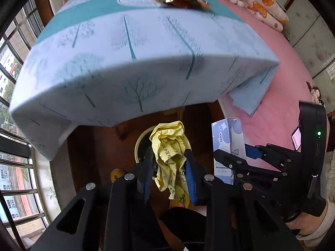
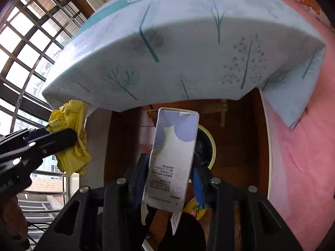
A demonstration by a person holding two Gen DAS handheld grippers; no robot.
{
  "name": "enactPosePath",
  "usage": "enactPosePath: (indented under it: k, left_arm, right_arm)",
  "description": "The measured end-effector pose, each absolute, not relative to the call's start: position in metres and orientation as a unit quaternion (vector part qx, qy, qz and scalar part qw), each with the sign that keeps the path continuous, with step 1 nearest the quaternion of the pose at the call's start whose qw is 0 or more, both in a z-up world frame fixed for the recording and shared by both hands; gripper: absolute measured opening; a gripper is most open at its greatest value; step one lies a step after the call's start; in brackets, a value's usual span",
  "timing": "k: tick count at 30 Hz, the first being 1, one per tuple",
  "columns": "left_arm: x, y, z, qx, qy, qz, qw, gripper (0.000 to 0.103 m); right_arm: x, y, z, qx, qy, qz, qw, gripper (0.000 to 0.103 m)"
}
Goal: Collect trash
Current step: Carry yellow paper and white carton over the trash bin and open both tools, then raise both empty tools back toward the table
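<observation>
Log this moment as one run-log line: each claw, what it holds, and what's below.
left claw: shut on yellow wrapper | right claw: shut on carton | below: bin

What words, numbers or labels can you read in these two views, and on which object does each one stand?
"20": printed on the crumpled yellow paper, seen upside down; only these digits are sure.
Rows of characters on the yellow paper: too creased to read.
Blocks of small print on the pale blue-and-white carton: upside down and too small to read.
White lettering on the left hand-held gripper body: cut off, unreadable.
</observation>
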State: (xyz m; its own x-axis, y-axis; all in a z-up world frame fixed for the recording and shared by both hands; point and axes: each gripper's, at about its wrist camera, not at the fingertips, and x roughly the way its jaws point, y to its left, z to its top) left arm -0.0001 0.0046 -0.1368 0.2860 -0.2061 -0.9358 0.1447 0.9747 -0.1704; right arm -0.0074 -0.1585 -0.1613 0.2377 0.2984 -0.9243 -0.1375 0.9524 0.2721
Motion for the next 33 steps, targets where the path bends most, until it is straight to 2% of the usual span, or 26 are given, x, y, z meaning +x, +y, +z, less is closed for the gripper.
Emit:
enactPosePath:
  k: [11,18,20,22,23,25,28,33]
  left_arm:
    - [0.024,0.000,-0.250,-0.029,0.619,-0.125,0.775,0.027]
    - [0.052,-0.007,-0.319,-0.028,0.629,-0.132,0.766,0.032]
    - [0.057,-0.010,-0.335,-0.013,0.625,-0.133,0.769,0.041]
    - [0.061,-0.012,-0.350,0.003,0.629,-0.134,0.766,0.057]
    - [0.062,-0.014,-0.358,0.014,0.630,-0.133,0.765,0.063]
    - [0.064,-0.017,-0.369,0.025,0.632,-0.128,0.764,0.081]
    - [0.068,-0.012,-0.380,0.024,0.640,-0.119,0.759,0.097]
    - [0.066,-0.002,-0.384,0.027,0.634,-0.108,0.766,0.098]
  right_arm:
    - [0.014,-0.152,-0.261,0.079,0.621,0.135,0.768,0.039]
    - [0.030,-0.155,-0.325,0.085,0.636,0.119,0.758,0.039]
    - [0.034,-0.155,-0.341,0.078,0.640,0.117,0.755,0.040]
    - [0.037,-0.154,-0.356,0.073,0.645,0.116,0.752,0.040]
    - [0.038,-0.154,-0.362,0.073,0.646,0.115,0.751,0.040]
    - [0.041,-0.155,-0.372,0.072,0.649,0.110,0.749,0.041]
    - [0.043,-0.155,-0.382,0.076,0.652,0.100,0.748,0.041]
    - [0.046,-0.157,-0.388,0.082,0.656,0.091,0.745,0.041]
